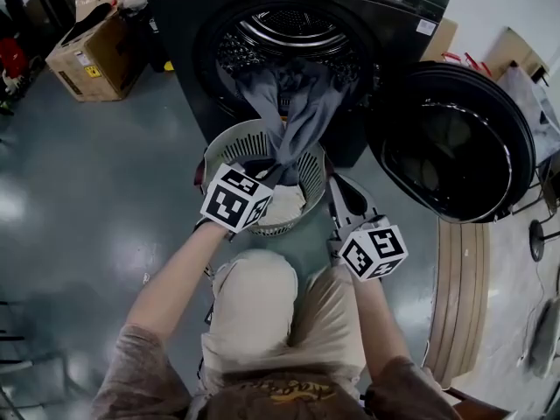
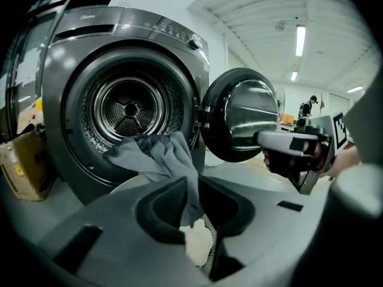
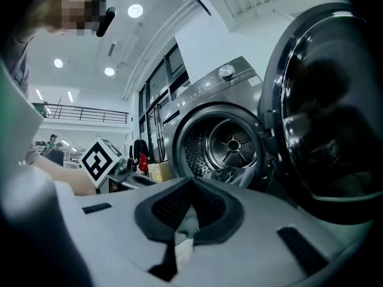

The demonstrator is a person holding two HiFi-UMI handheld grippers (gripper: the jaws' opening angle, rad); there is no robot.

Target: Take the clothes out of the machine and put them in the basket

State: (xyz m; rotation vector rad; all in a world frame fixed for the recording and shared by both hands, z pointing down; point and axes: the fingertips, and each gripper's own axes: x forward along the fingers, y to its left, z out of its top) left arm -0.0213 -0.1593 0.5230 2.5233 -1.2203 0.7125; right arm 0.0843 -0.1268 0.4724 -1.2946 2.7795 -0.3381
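Step in hand: pulling the grey garment out of the machine and toward the basket; judged as about half done, since the cloth spans from one to the other.
Grey garment: upper middle of the head view; top end in the drum mouth, draped over the lip, lower end reaching down into the basket.
Left gripper: centre-left of the head view, over the basket; pads clamped on the lower end of the garment.
Right gripper: right of the basket in the head view, below the open door; jaws together, no cloth seen past the tips.
Basket: middle of the head view, on the floor just below the drum mouth; a pale cloth already inside.
Next move calls for: drawing the garment further until its top end leaves the drum, then lowering it into the basket before opening the jaws.
Caution: possible catching on the drum lip, or tipping of the basket, if pulled sideways.
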